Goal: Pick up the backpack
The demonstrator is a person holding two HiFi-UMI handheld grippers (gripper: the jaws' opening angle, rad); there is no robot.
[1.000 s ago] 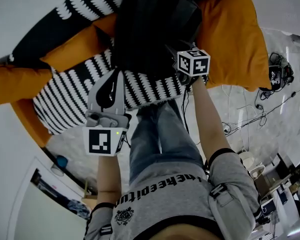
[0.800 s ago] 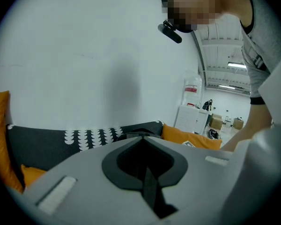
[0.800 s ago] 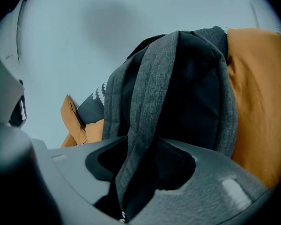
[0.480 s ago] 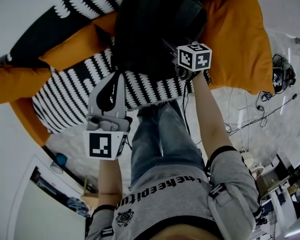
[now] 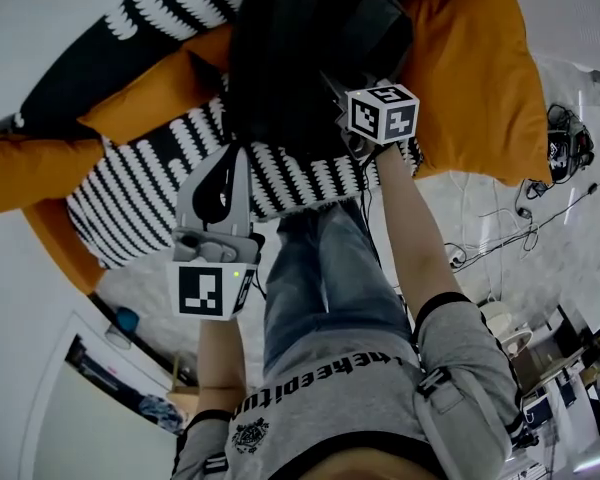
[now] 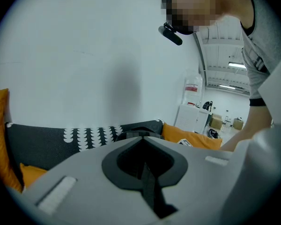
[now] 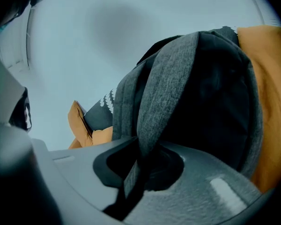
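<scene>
Grey strap (image 7: pixel 166 93) of the black backpack (image 5: pixel 310 58) is pinched in my right gripper (image 7: pixel 136 172), whose jaws have just been closing on it. I see the backpack resting between orange cushions (image 5: pixel 470 78). My left gripper (image 6: pixel 147 182) is clenched on nothing.

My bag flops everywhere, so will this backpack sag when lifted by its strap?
Probably. The right gripper has just been closing on the soft grey strap, so the backpack will likely hang and swing. It looks full, so maybe heavy.

orange cushion (image 5: pixel 480 78) beside black-and-white striped cushion (image 5: pixel 140 198); tangled cables (image 5: pixel 525 223) on pale floor (image 5: pixel 580 268), right.
</scene>
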